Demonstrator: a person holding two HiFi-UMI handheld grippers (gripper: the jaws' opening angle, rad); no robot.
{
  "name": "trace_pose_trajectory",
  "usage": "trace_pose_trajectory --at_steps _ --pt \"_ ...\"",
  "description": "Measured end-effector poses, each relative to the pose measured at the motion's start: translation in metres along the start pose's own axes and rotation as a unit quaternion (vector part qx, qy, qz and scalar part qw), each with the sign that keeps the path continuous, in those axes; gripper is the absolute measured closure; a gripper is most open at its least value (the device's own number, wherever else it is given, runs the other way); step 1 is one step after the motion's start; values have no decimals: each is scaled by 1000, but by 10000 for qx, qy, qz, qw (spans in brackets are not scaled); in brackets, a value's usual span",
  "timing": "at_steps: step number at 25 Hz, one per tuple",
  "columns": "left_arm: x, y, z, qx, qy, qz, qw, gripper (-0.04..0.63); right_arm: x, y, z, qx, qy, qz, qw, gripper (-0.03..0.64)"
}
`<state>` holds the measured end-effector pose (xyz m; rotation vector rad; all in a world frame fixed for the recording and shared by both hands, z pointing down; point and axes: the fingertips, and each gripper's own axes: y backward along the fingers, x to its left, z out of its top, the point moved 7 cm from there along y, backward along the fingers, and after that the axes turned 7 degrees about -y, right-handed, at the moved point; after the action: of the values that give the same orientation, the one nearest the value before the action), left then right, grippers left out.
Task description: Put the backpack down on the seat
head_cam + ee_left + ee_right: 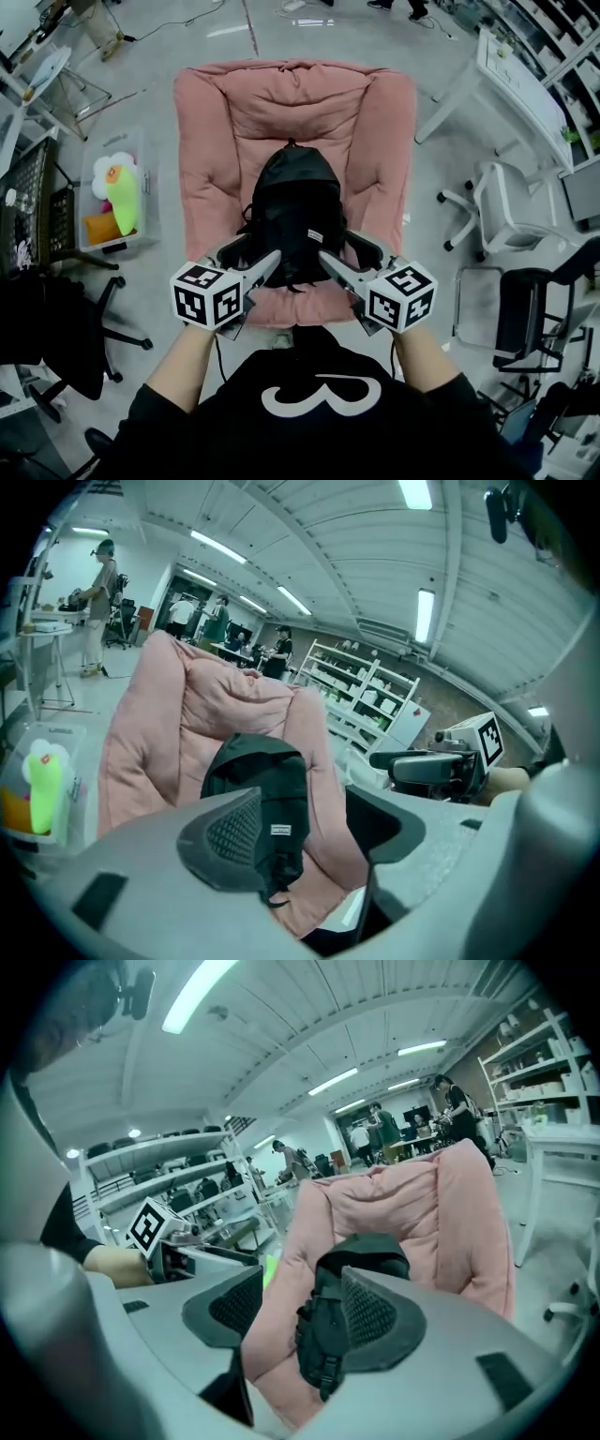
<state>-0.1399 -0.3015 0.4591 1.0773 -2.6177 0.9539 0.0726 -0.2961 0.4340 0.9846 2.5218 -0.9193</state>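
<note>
A black backpack (292,202) stands upright on the seat of a pink padded armchair (375,141), leaning against its backrest. My left gripper (248,255) is at the backpack's lower left corner and my right gripper (349,251) at its lower right, both over the seat's front edge. In the left gripper view the backpack (267,789) shows ahead of the left gripper (305,817), whose jaws stand apart and press on nothing. The right gripper view shows the backpack (321,1330) beyond the right gripper (298,1302), also open with nothing gripped.
A clear bin of soft toys (112,192) stands on the floor left of the armchair. A black office chair (56,309) is at the near left, with white and black chairs (497,211) at the right. A white table (525,84) stands at the far right. People stand far behind.
</note>
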Motion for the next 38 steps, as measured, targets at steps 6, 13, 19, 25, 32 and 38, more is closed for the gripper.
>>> trace_pose_trajectory --at_steps 6,13,19,25,32,38 --pt "-49 43 16 -548 -130 -425 9975 466 44 49 9 -817 243 41 9964 577" --pt "-92 80 22 -859 -303 -795 9927 589 79 82 3 -1117 33 356 9931 614" --pt "-118 110 30 -1045 -858 -948 9863 589 117 90 -1 -1190 187 598 9909 614" --pt "-127 129 26 -1061 -1055 -902 9846 589 139 97 -5 -1243 260 682 9896 614" --pt "-122 133 17 -944 -1107 -842 9858 589 145 96 -15 -1162 281 637 9908 614" --pt "-121 131 11 -866 -1161 -860 9857 589 143 94 -22 -1150 197 639 9911 614"
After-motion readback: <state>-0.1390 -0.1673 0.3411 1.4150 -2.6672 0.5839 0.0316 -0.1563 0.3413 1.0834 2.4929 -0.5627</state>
